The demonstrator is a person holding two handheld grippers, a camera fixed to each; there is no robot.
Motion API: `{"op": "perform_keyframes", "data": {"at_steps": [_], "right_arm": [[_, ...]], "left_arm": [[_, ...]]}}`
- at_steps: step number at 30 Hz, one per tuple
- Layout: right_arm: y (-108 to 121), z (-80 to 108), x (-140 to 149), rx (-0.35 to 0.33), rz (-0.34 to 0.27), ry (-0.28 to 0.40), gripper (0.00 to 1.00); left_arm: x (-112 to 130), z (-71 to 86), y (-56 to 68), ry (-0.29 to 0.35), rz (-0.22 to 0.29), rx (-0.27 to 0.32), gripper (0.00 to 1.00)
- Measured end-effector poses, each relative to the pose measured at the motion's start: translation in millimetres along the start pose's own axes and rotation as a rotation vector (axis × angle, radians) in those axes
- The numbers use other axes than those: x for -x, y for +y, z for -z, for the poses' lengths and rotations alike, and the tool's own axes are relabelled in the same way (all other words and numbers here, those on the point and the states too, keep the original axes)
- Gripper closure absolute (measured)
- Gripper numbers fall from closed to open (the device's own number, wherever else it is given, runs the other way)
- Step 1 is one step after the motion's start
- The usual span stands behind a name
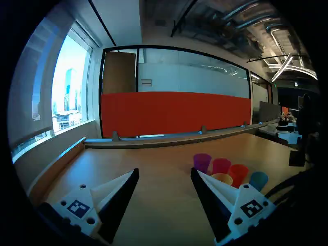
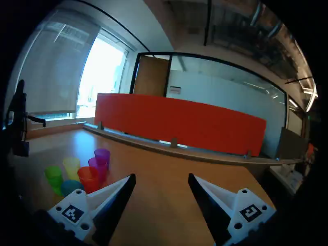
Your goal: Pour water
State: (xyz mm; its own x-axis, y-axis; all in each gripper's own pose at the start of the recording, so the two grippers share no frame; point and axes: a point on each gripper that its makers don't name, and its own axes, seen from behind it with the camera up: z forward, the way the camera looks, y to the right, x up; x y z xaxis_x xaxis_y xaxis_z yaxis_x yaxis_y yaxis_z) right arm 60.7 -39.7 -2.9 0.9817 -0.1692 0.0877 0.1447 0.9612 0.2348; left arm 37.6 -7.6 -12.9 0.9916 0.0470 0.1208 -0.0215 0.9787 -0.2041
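Several coloured plastic cups stand together on the wooden table (image 1: 164, 205). In the left gripper view they sit just beyond my right finger: a purple cup (image 1: 201, 161), a pink cup (image 1: 221, 165), an orange-red cup (image 1: 238, 172), a yellow cup (image 1: 222, 178) and a blue cup (image 1: 258, 179). My left gripper (image 1: 164, 180) is open over bare wood. In the right gripper view the same cluster lies to the left: purple cup (image 2: 102, 156), red cup (image 2: 88, 178), yellow cup (image 2: 71, 165), green cup (image 2: 53, 175), teal cup (image 2: 70, 187). My right gripper (image 2: 161, 182) is open, empty.
An orange divider panel (image 1: 172, 111) runs along the table's far edge. A large window (image 1: 67, 98) is on the left. A dark stand (image 2: 17, 119) rises at the left of the right gripper view. More desks (image 1: 287, 123) lie far right.
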Motion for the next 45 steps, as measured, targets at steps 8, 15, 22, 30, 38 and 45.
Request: {"op": "perform_keyframes", "data": {"at_steps": [8,15,22,30,38,45], "right_arm": [[13.5,4.5,-14.5,0.067,-0.052,0.065,0.01],[17.7,8.8,-18.9,0.1,-0.076,0.093,0.01],[21.8,12.8,-21.5,0.123,-0.086,0.104,0.01],[22.6,15.9,-16.4,0.144,-0.081,0.097,0.01],[18.4,15.0,-11.2,0.151,-0.093,0.082,0.01],[15.2,15.0,-9.3,0.155,-0.096,0.065,0.01]], "left_arm": [[-10.0,3.1,2.2,0.048,0.041,-0.02,0.06],[-8.5,2.0,5.3,0.067,0.06,-0.037,0.06],[-8.9,0.2,13.0,0.094,0.046,-0.035,0.06],[-2.1,-2.5,20.4,0.1,-0.014,-0.048,0.06],[0.6,-3.0,22.3,0.124,-0.052,-0.08,0.07],[-1.8,-1.9,15.5,0.162,-0.054,-0.119,0.07]]}}
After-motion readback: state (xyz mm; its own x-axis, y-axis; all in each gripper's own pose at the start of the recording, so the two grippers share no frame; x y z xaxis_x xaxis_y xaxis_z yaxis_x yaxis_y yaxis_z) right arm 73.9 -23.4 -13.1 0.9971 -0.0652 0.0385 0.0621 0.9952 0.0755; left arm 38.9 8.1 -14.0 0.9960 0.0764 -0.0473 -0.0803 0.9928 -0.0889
